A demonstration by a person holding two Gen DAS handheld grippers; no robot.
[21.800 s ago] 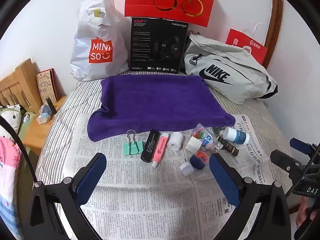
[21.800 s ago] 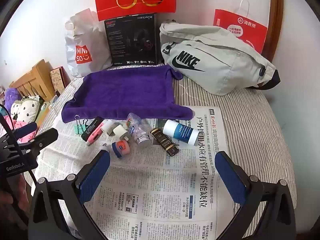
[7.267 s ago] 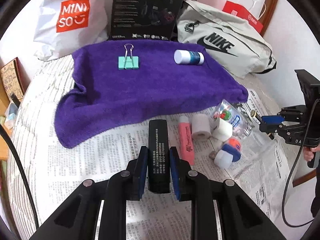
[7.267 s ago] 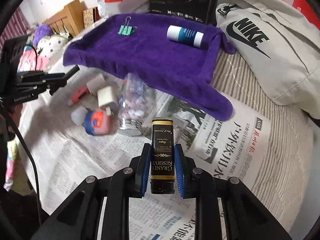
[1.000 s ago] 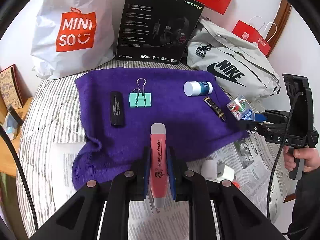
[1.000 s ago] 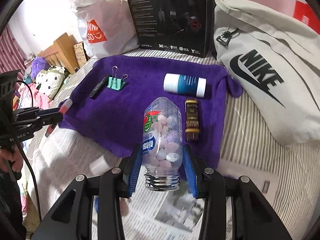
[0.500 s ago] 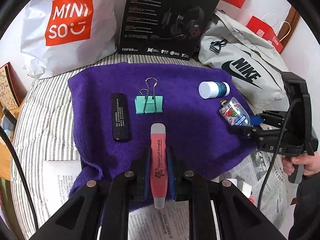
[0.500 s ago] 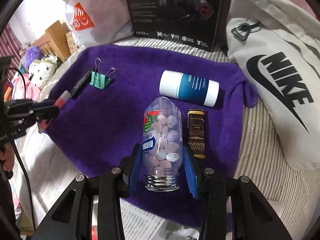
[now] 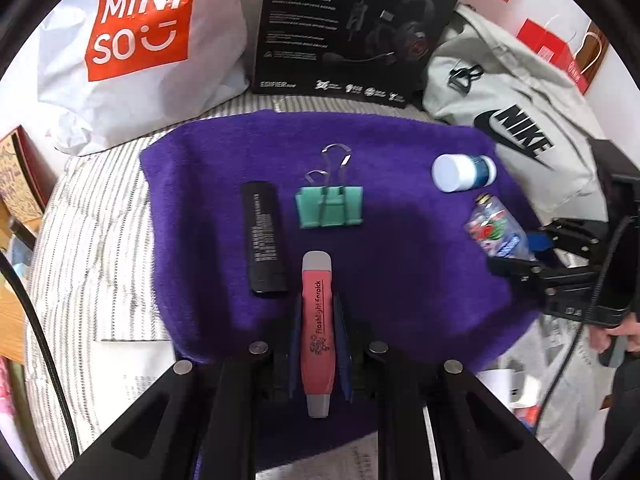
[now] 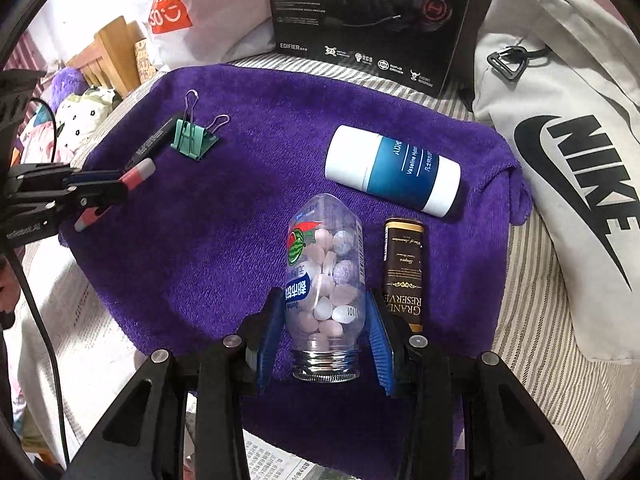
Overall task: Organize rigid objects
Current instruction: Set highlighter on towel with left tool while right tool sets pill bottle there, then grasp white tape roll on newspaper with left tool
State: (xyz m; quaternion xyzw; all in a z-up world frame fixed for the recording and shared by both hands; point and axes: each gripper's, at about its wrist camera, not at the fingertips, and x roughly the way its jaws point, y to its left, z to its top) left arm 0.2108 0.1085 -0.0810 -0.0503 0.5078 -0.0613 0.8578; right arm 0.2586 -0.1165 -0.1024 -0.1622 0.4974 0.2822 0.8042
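My left gripper (image 9: pixel 318 312) is shut on a pink flashlight pen (image 9: pixel 317 320), held low over the purple towel (image 9: pixel 400 248), just right of a black bar (image 9: pixel 264 236) and below a green binder clip (image 9: pixel 330 208). My right gripper (image 10: pixel 324 312) is shut on a clear candy bottle (image 10: pixel 326 276), over the towel (image 10: pixel 224 248) beside a dark "Grand Reserve" tube (image 10: pixel 402 272). A white-and-blue Vaseline tube (image 10: pixel 394 170) lies behind it. The right gripper with the bottle (image 9: pixel 496 230) shows at the right of the left wrist view.
A Minisо bag (image 9: pixel 136 40), a black headset box (image 9: pixel 356 28) and a grey Nike bag (image 10: pixel 560 152) line the back of the bed. Newspaper (image 9: pixel 132 380) lies in front of the towel, with small white and orange items (image 9: pixel 516 392) at the right.
Both grippers have moved forward and lower over the towel with their loads. The candy bottle now sits right beside the dark tube; the pen is next to the black bar.
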